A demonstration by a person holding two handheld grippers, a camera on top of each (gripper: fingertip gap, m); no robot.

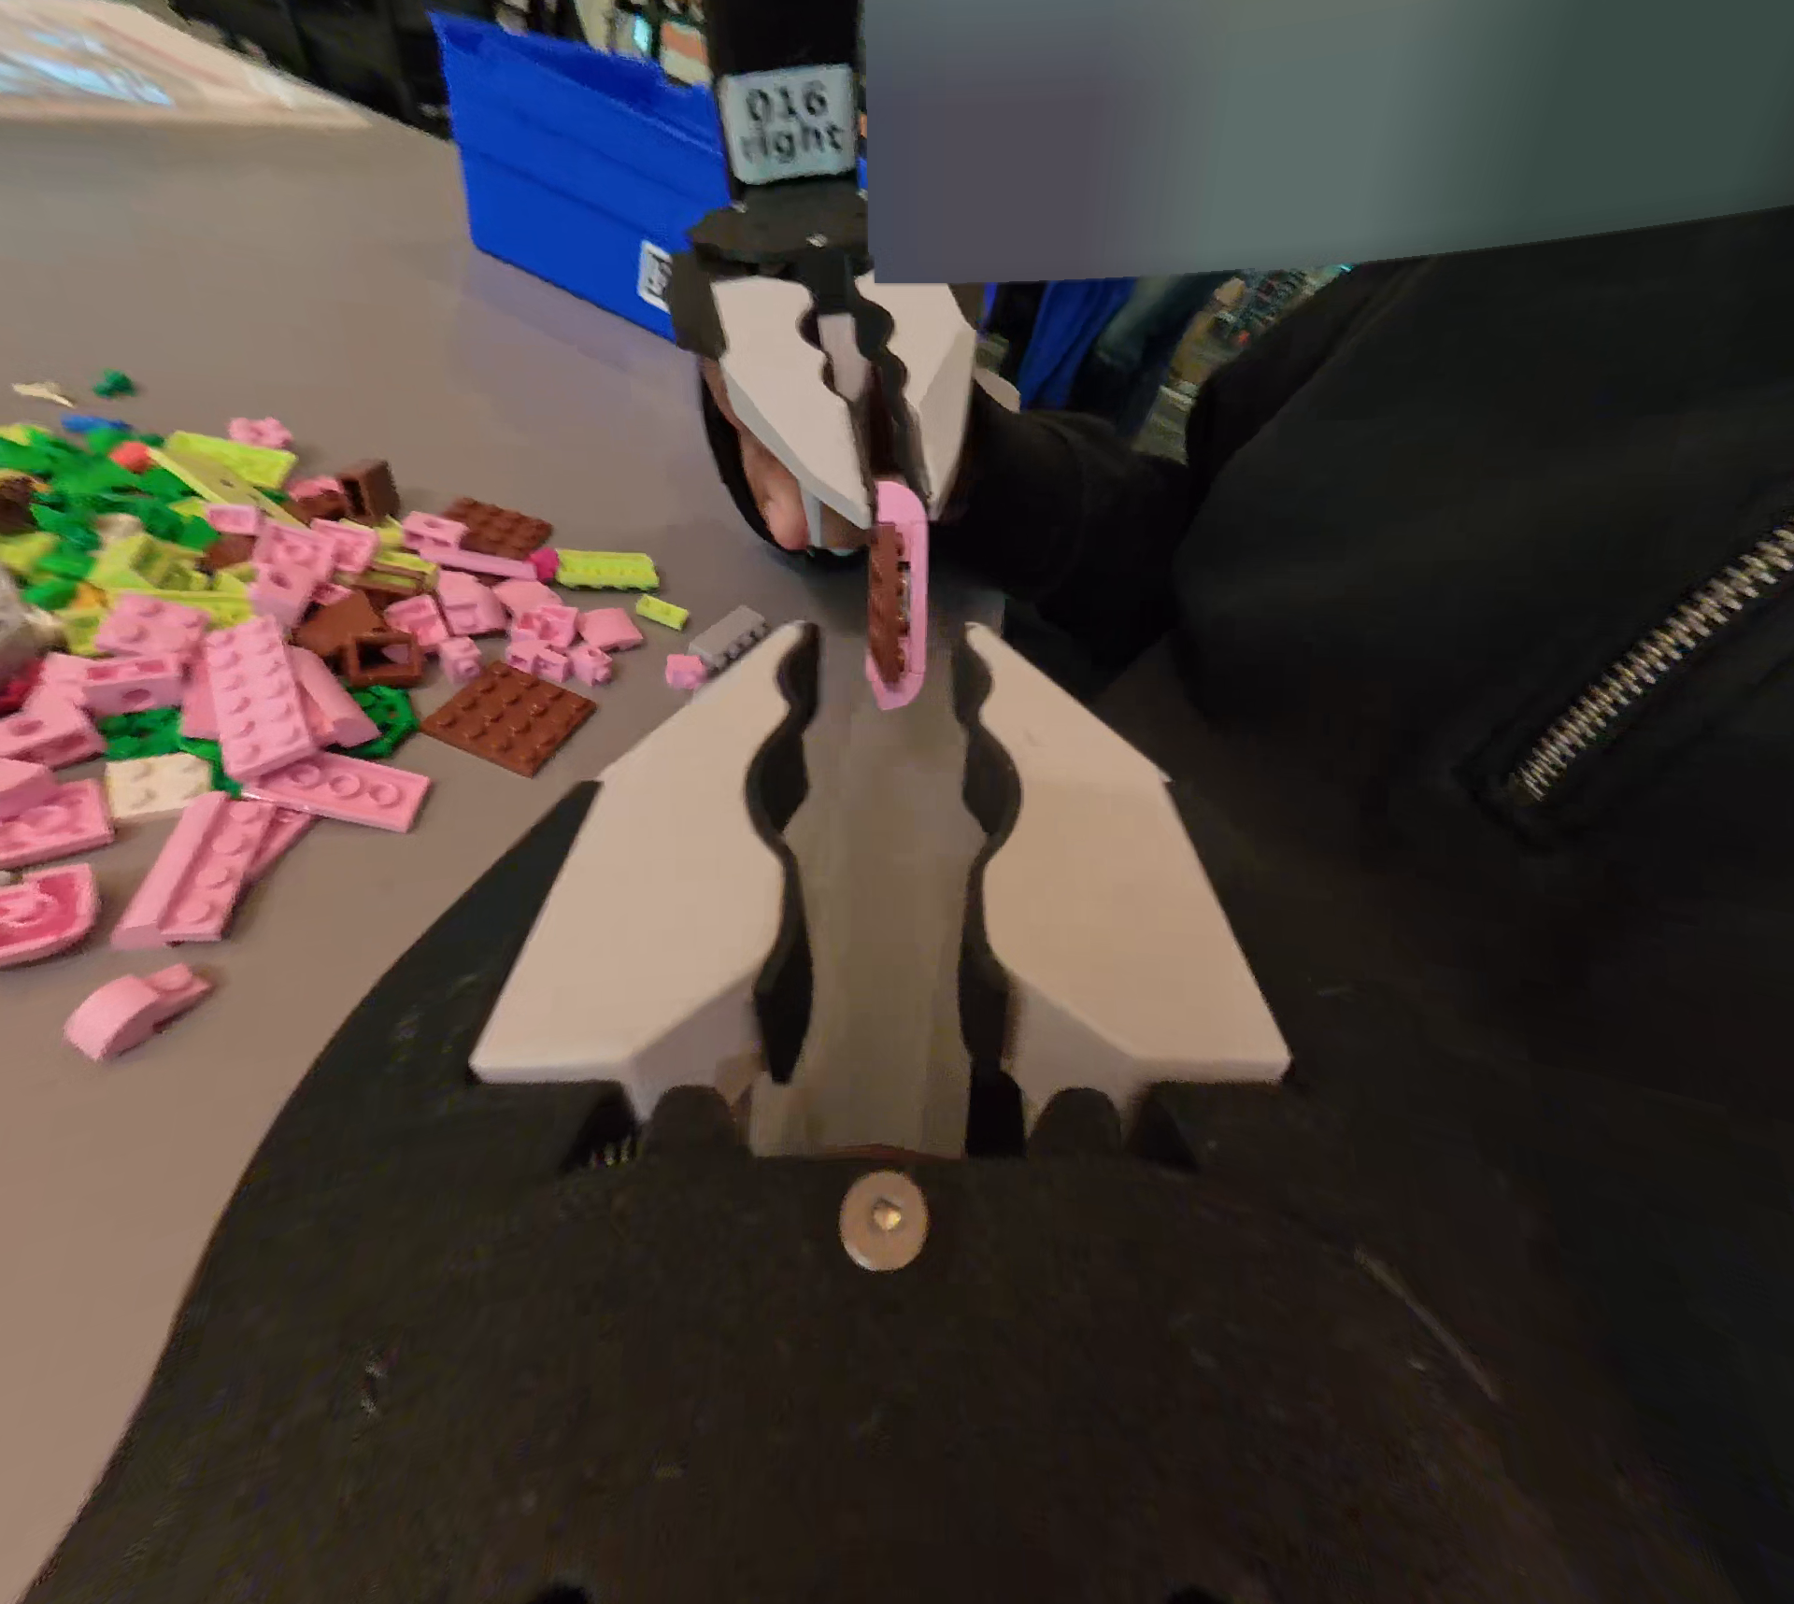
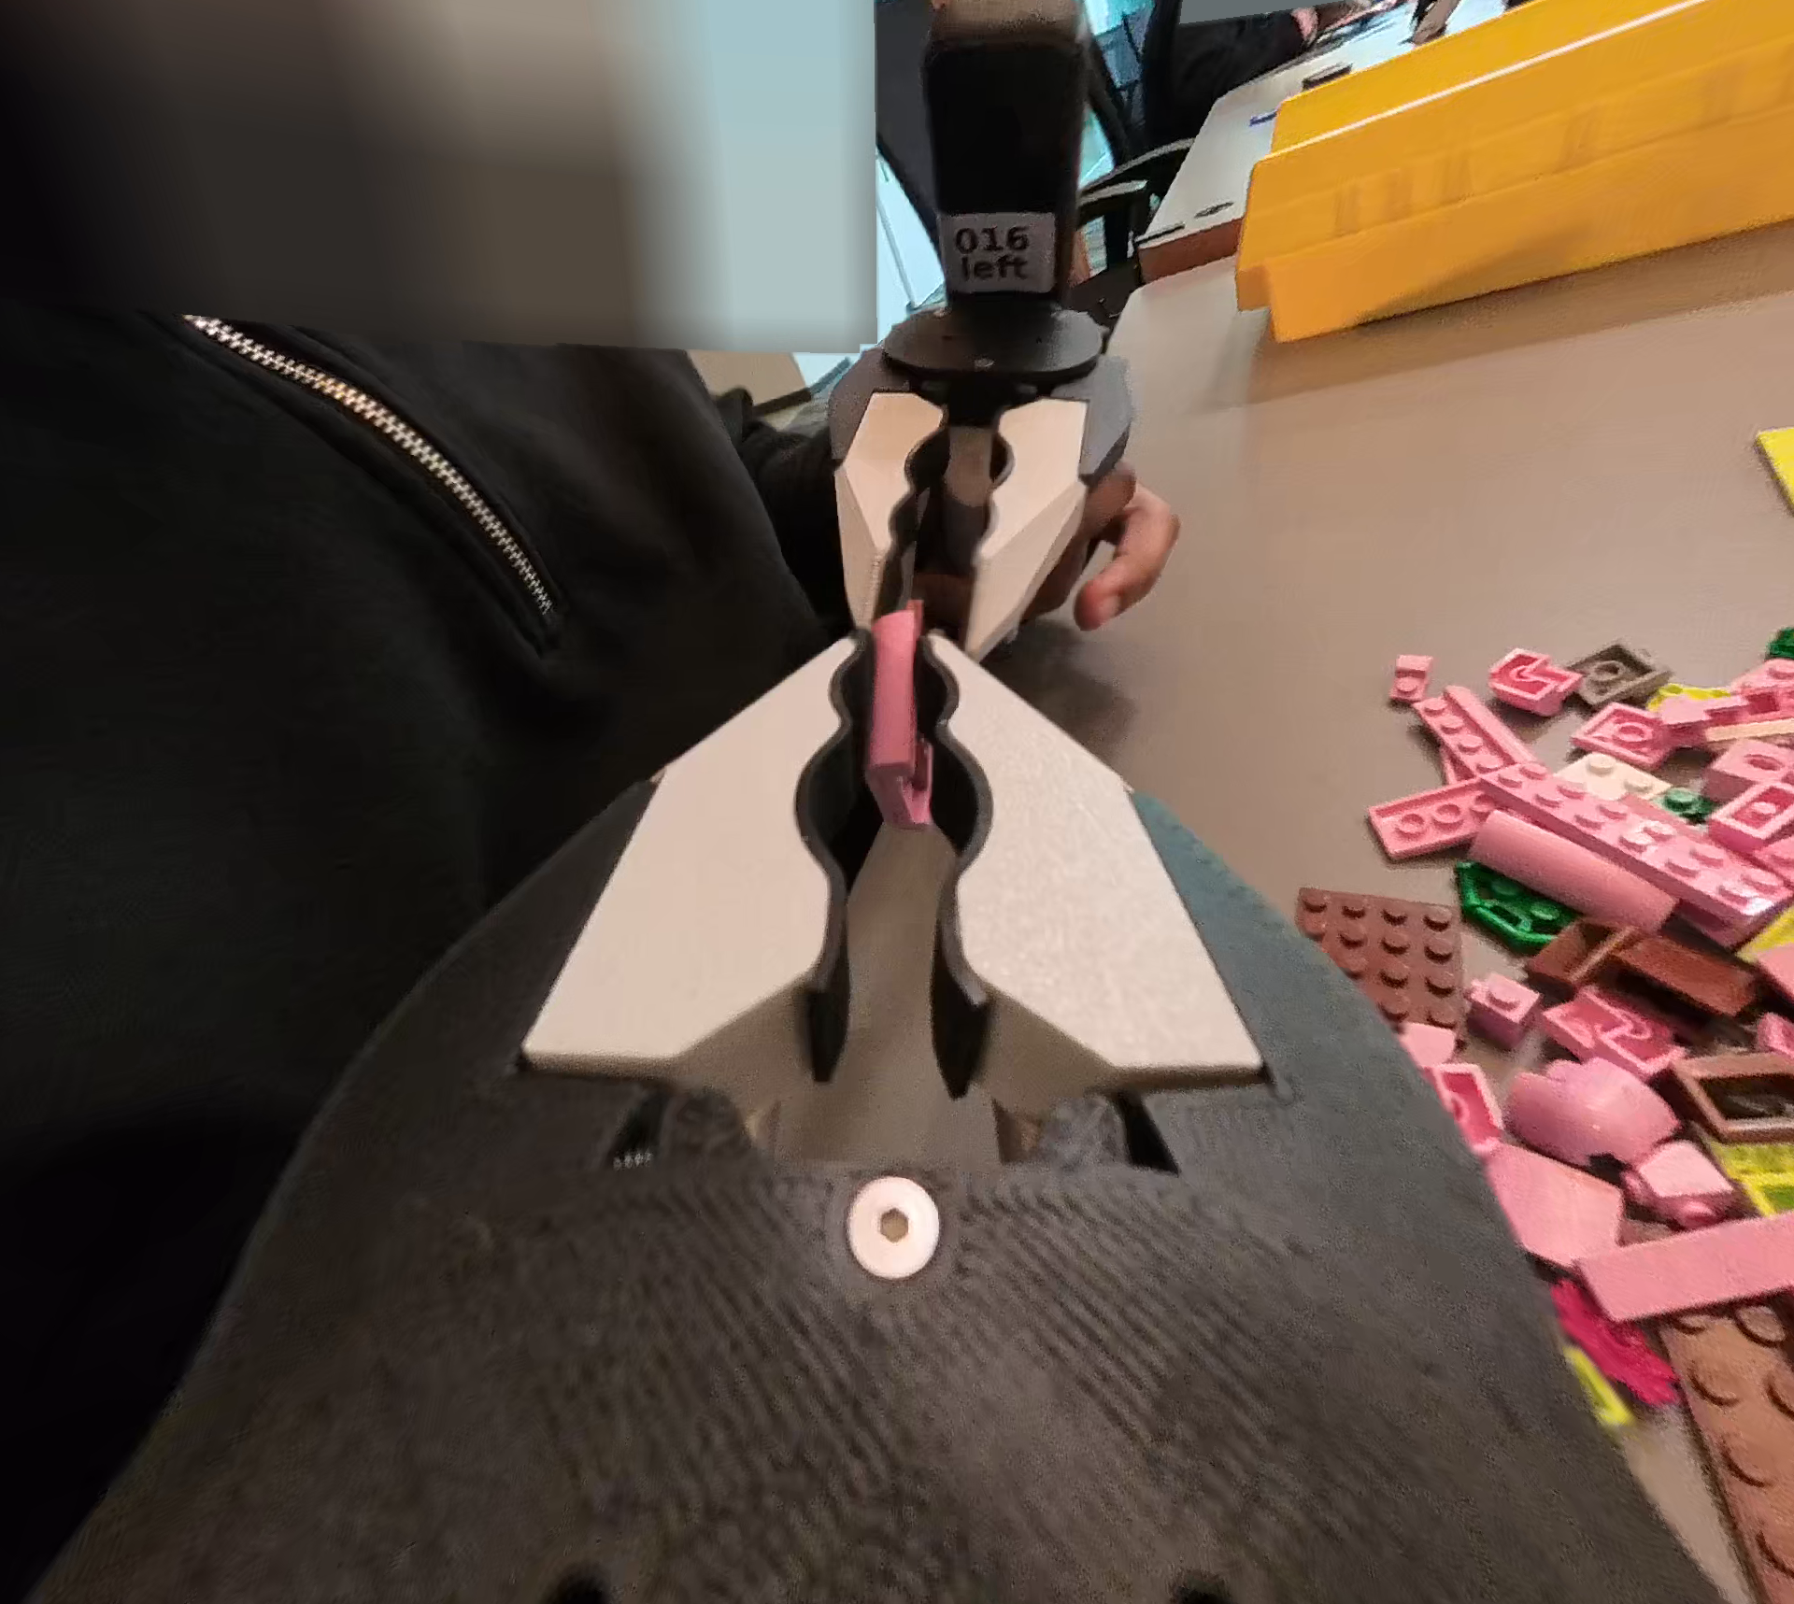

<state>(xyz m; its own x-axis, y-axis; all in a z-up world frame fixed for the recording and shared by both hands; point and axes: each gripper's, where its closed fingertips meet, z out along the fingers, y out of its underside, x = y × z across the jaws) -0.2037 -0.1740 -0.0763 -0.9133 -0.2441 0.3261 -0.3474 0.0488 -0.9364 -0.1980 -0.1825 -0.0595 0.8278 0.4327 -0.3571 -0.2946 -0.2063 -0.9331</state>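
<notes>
Right gripper [image 2: 891,653] — jaws closed to a narrow gap on a pink plate [image 2: 898,718], clamped edge-on between the pads near the tips. The left wrist view adds what this one hides: a brown studded plate [image 1: 885,601] is fixed to the pink plate's [image 1: 903,597] left face, and the pair hangs down from the right gripper [image 1: 888,504], clear of the grey table [image 1: 340,267].

Left gripper [image 1: 885,645] — jaws parted, nothing between them; the hanging assembly sits just beyond its tips, not touching either finger. In the right wrist view the left gripper [image 2: 922,621] faces the camera with its tips just beyond the pink plate, and bare fingers [image 2: 1116,577] of the person's hand show beside it.

Brick pile [image 1: 252,674] — loose pink, brown, green and lime pieces on the table, far left in the left wrist view; seen at the right [image 2: 1602,927] in the other. A flat brown square plate [image 1: 508,715] lies at its near edge.

Blue bin [image 1: 573,199] — on the table beyond the pile, left wrist view only.

Yellow bin [image 2: 1514,169] — far right, right wrist view only.

Black zipped jacket [image 1: 1456,684] — the person's torso, close behind both grippers.
</notes>
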